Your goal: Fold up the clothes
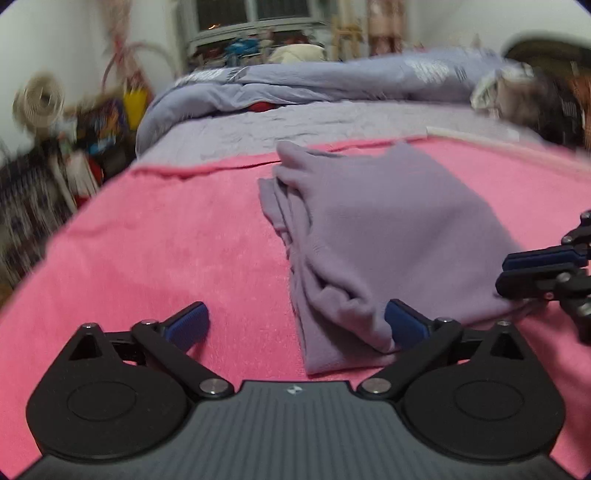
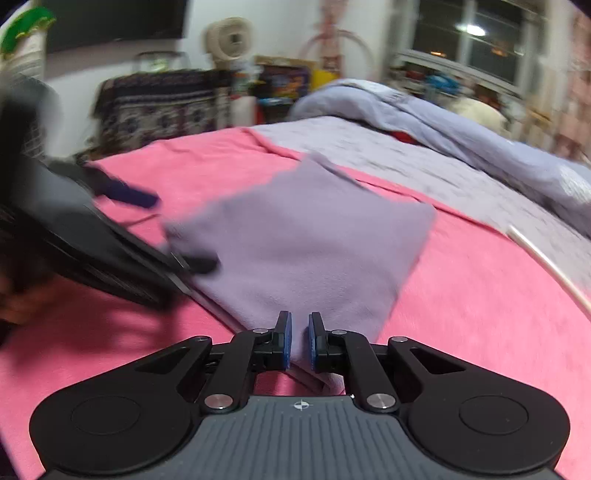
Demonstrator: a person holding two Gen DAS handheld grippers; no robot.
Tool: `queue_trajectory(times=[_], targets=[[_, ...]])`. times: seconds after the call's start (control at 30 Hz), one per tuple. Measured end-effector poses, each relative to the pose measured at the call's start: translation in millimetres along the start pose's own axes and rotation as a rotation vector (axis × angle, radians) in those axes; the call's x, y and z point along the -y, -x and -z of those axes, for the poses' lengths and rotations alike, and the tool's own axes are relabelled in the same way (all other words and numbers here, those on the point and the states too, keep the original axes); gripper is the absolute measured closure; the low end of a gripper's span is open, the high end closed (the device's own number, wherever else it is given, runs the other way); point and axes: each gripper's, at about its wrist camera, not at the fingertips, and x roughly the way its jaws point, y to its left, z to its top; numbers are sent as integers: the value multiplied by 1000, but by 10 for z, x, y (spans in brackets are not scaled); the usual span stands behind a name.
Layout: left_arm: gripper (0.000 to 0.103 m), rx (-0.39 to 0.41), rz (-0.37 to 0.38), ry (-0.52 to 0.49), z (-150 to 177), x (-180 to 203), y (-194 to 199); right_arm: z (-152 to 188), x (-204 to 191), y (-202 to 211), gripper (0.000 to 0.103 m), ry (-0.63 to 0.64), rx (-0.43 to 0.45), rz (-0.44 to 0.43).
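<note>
A folded lilac garment (image 1: pixel 388 236) lies on a pink blanket (image 1: pixel 166 240) on the bed. My left gripper (image 1: pixel 297 325) is open, its fingers wide apart, low over the garment's near corner; its right pad (image 1: pixel 406 321) touches the cloth. My right gripper (image 1: pixel 506 269) enters that view from the right, at the garment's right edge. In the right wrist view the garment (image 2: pixel 306 236) lies ahead and my right gripper (image 2: pixel 297 339) is shut on its near edge. The left gripper (image 2: pixel 110 229) shows blurred at the left there.
Beyond the pink blanket is a grey-lilac sheet (image 1: pixel 314 125) and a bunched blue-grey duvet (image 1: pixel 332 77). A pale rod (image 2: pixel 546 266) lies on the blanket's right side. Cluttered furniture (image 2: pixel 162 103) stands beside the bed, with a window (image 1: pixel 251 14) behind.
</note>
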Motion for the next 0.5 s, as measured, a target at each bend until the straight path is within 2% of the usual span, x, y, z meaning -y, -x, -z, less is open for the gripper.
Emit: queue_trajectory(times=[0.1,0.2,0.33,0.43,0.5], targets=[[0,-30,58,82,12,-177,-25,-333,93,-193,91,-26,2,-16],[0,-24,41,56,26,-143,-12,-666,187,-387,90,-52,4,-32],[0,-21,41,63,28,-143,-44,-1013,163,-1151,90,-50,-77,-27],[0,-18,41,61,38,-133,-48,-1213,102,-1563,92,-41,-57,6],[0,-17,43,61,38,-127,-54,-1288,106,-1846,96,-60,-76,25]])
